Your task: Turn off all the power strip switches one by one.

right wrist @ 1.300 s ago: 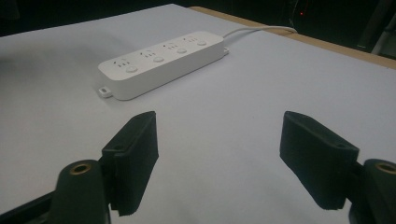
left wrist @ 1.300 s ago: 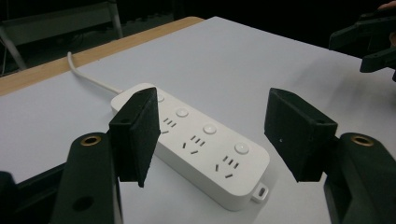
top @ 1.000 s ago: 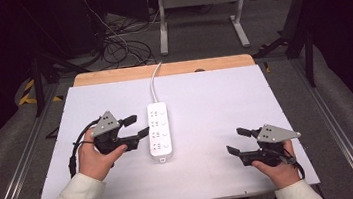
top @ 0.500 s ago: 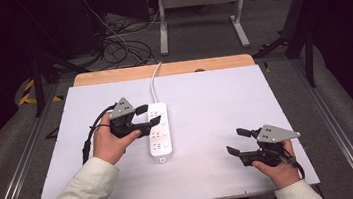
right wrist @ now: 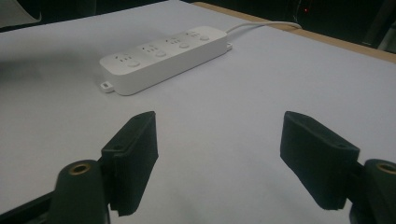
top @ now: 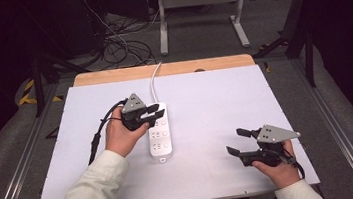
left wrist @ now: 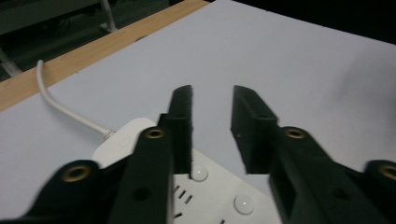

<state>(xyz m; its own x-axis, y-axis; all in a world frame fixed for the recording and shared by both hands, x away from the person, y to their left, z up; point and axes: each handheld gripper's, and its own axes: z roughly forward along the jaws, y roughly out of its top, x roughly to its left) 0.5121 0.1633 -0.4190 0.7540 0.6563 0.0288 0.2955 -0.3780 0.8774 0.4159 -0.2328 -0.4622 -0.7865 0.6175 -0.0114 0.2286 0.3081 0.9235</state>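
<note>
- Over the white power strip (top: 159, 131), far end: left gripper (top: 149, 111), fingers parted, grasping nothing.
- Near right desk (top: 204, 96) edge: right gripper (top: 233, 142), fingers spread wide, empty.

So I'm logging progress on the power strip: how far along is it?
Early. The left tool is open over the cable end of the white power strip, one jaw tip near a round button; whether it touches is unclear. The right tool waits open and apart. Any press or grasp remains.
</note>
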